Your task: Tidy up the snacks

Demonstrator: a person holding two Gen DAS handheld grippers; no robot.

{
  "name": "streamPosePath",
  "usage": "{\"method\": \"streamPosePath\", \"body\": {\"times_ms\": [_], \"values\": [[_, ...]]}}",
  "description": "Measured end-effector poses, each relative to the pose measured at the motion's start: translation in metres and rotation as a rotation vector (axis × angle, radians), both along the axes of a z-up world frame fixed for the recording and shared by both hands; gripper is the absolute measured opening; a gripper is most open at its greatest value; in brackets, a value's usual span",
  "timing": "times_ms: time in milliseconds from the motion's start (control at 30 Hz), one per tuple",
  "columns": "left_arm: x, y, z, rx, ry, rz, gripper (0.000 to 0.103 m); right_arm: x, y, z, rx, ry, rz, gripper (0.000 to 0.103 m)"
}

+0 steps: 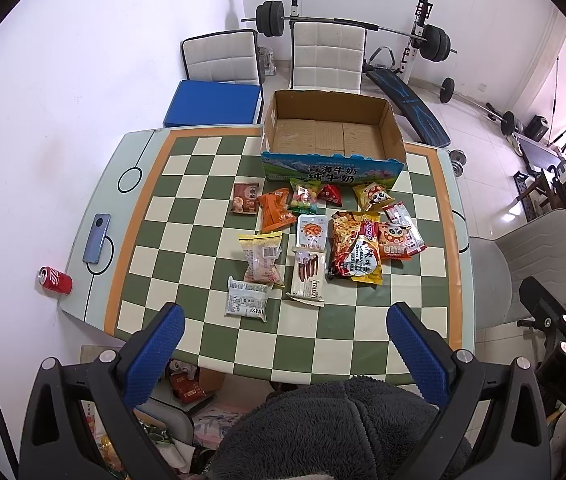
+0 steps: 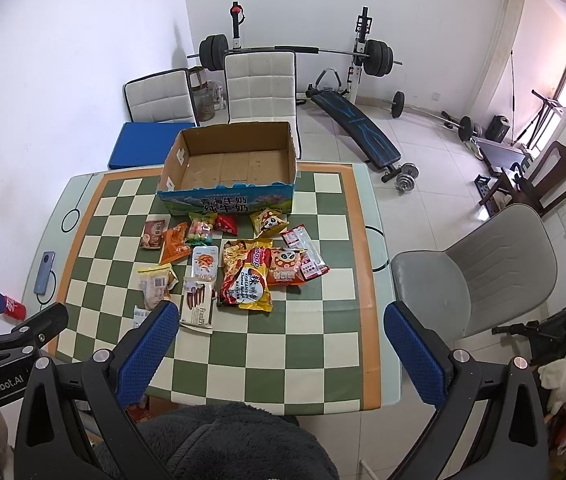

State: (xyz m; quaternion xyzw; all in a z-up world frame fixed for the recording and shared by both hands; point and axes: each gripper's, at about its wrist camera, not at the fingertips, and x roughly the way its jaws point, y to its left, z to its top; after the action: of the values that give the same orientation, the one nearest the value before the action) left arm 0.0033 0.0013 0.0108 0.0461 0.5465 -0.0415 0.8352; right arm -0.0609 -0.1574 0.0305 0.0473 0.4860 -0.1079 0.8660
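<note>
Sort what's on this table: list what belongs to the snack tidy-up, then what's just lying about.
For the job:
snack packets
box, empty
left tool and right tool, both open

Lying about:
phone
can

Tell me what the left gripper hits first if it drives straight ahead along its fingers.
Probably the Franzzi wafer pack: the open left gripper hovers above the near table edge, and that pack is the closest snack near its centre line, with the white packet just left. Depth is unclear in a fisheye view, so it could land on bare checkerboard first.
</note>
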Motion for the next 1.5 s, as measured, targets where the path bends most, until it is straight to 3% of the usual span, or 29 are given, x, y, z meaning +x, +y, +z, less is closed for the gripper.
{"method": "streamPosePath", "body": {"times_ms": [300, 433, 533, 667, 833, 933, 1067, 1233, 1367, 1433, 1500], "values": [[0.002, -0.001, -0.001, -0.008, 0.002, 0.002, 0.103, 0.000, -0.001, -0.006, 0.001, 0.014, 0.002, 0.103], [0.025, -0.006, -0.010, 0.004, -0.021, 0.042, 0.103, 0.013, 0.001, -0.004, 0.020, 0.038, 0.000, 0.103], [0.047, -0.001, -0.030, 0.023, -0.003, 0.095, 0.103, 0.033, -0.002, -0.022, 0.079, 0.068, -0.005, 0.103], [0.081, 0.013, -0.072, 0.075, 0.049, 0.170, 0.103, 0.084, -0.006, -0.081, 0.152, 0.168, 0.016, 0.103], [0.115, 0.030, -0.137, 0.124, 0.160, 0.244, 0.103, 0.152, -0.023, -0.197, 0.228, 0.339, 0.037, 0.103], [0.130, 0.033, -0.176, 0.115, 0.228, 0.268, 0.103, 0.190, -0.024, -0.267, 0.304, 0.465, 0.037, 0.103], [0.138, 0.033, -0.218, 0.105, 0.302, 0.294, 0.103, 0.226, -0.019, -0.340, 0.303, 0.565, 0.034, 0.103], [0.140, 0.026, -0.262, 0.100, 0.378, 0.295, 0.103, 0.250, -0.006, -0.400, 0.296, 0.682, 0.015, 0.103], [0.140, 0.010, -0.291, 0.101, 0.429, 0.246, 0.103, 0.256, 0.000, -0.429, 0.275, 0.734, 0.002, 0.098], [0.142, 0.001, -0.302, 0.090, 0.449, 0.217, 0.103, 0.255, 0.002, -0.436, 0.305, 0.730, 0.012, 0.084], [0.144, -0.007, -0.314, 0.078, 0.468, 0.189, 0.103, 0.252, 0.001, -0.440, 0.316, 0.731, 0.037, 0.082]]}}
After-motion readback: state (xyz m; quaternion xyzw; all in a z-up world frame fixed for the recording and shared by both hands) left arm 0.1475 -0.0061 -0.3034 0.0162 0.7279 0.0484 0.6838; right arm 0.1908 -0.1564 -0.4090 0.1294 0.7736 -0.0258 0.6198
